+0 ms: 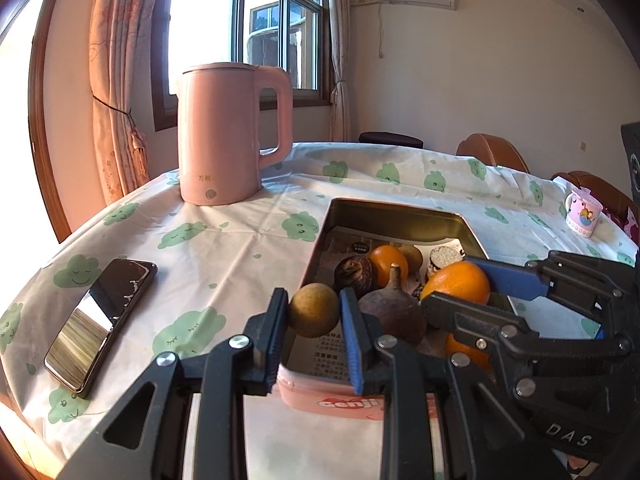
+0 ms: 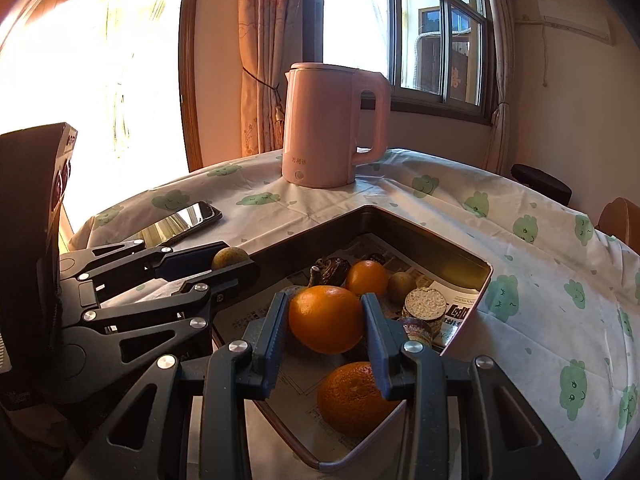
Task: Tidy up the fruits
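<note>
Both grippers hold fruit over the tin's (image 1: 400, 210) near end, apparently to set it inside: left gripper (image 1: 314, 308) clamps a small brownish fruit (image 1: 313, 309), right gripper (image 2: 325, 312) clamps an orange (image 2: 325, 318). Beyond lie 2 oranges and dark fruits on newspaper; a pink kettle (image 1: 224, 132) stands near the table's far edge

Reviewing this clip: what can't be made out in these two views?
- Left wrist view: the right gripper covers much of the orange it holds.
- Right wrist view: the left gripper covers most of its small brown fruit.
- Both: print on the paper lining the tin is too small to read.
</note>
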`<act>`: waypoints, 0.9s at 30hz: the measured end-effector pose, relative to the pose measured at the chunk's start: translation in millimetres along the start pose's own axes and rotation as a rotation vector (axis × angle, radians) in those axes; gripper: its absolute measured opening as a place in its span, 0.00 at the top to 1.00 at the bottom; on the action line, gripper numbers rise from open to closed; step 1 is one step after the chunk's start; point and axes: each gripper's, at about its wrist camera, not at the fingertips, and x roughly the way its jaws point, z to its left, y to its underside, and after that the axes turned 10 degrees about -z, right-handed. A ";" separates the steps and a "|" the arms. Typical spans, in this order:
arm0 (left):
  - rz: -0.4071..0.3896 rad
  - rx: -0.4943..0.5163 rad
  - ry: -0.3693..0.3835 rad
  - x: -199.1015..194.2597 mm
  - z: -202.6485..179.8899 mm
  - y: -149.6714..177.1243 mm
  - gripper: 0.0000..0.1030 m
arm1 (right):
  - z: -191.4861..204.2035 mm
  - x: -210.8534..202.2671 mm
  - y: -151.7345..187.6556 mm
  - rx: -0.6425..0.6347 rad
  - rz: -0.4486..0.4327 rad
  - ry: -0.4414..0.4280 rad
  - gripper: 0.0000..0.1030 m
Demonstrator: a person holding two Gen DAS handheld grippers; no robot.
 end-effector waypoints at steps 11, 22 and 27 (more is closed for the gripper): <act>-0.011 -0.011 -0.017 -3.1 3.8 -0.5 0.47 | -7.7 1.1 0.9 0.035 -0.002 0.003 0.51; -0.054 -0.009 -0.020 -14.0 0.9 -6.3 0.31 | -26.0 -21.0 2.2 0.063 -0.047 0.084 0.44; -0.061 -0.013 -0.026 -16.1 -0.7 -6.7 0.26 | -34.9 -33.6 2.0 0.080 -0.073 0.112 0.43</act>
